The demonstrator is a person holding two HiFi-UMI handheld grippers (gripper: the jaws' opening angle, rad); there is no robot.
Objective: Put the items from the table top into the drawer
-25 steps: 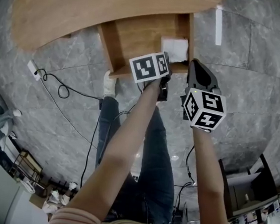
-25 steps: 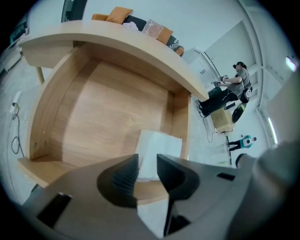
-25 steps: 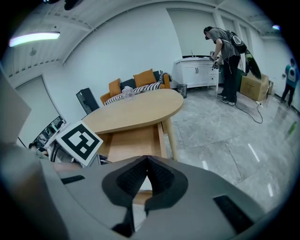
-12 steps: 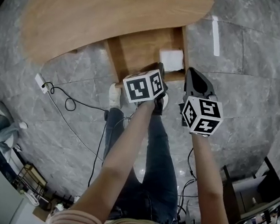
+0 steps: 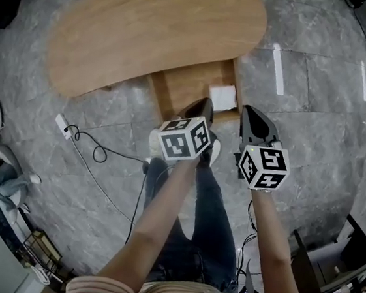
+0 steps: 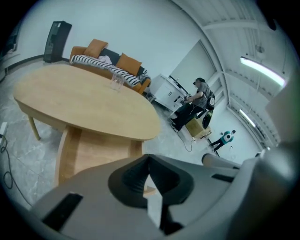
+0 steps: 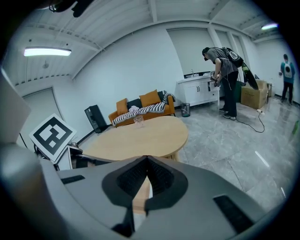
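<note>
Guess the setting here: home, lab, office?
Probably an office lounge or lab space: a sofa with orange cushions against the wall, a white cabinet counter, a strip ceiling light and polished grey stone floor.

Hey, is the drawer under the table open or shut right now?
Open. The drawer juts out from under the wooden table, its floor exposed from above, with a white box lying against its right wall.

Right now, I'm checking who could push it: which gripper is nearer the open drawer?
Left. The left gripper hangs over the drawer at its front edge; the right gripper sits just off its right front corner, above the floor.
</note>
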